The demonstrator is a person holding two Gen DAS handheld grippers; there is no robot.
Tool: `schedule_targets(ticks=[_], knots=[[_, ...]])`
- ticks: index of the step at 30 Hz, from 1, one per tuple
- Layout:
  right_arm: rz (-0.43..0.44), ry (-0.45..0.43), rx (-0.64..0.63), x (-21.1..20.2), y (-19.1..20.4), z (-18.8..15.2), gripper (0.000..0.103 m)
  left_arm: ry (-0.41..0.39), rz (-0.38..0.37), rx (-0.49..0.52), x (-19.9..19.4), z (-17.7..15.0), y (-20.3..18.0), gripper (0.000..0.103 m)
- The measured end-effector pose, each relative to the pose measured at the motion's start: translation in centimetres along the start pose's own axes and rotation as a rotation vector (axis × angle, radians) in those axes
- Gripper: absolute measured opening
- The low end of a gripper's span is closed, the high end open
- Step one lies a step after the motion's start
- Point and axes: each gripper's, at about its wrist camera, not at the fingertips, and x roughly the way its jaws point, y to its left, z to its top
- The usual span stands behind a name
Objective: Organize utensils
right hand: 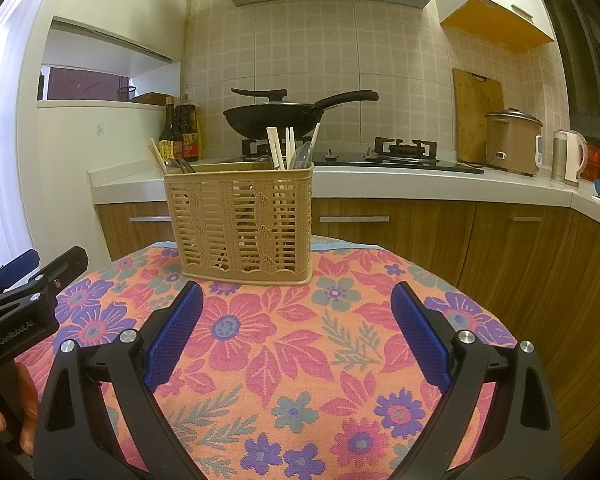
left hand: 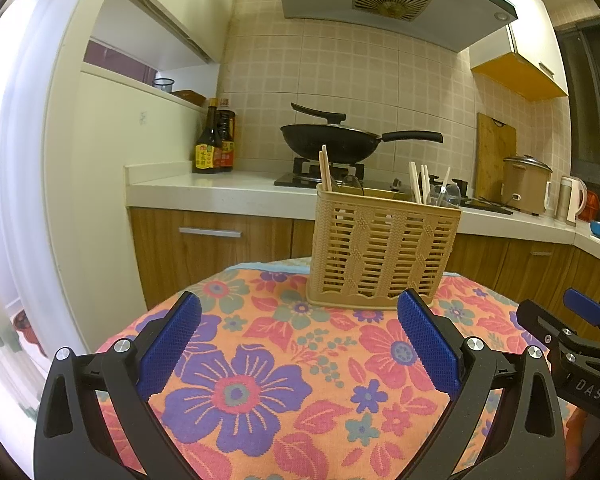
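A tan slatted plastic utensil basket stands upright on the flowered tablecloth, at the table's far side. Wooden chopsticks and clear spoons stick up out of its compartments. My left gripper is open, hovering over the cloth just short of the basket with nothing between its blue pads. My right gripper is open too, empty, a little nearer than the basket. Each gripper shows at the edge of the other's view.
Behind the table runs a white kitchen counter with a black wok on the gas stove, sauce bottles, a cutting board, a rice cooker and a kettle. Wooden cabinets sit below. A hand holds the left gripper.
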Motion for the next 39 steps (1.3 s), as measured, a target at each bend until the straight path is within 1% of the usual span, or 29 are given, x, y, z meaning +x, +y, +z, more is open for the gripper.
schedule_targets(ticks=[39], knots=[[0.005,-0.004,-0.007,-0.15,0.06,-0.09,0.09,0.004,-0.002,0.005,0.17,-0.06,0.04,0.095]])
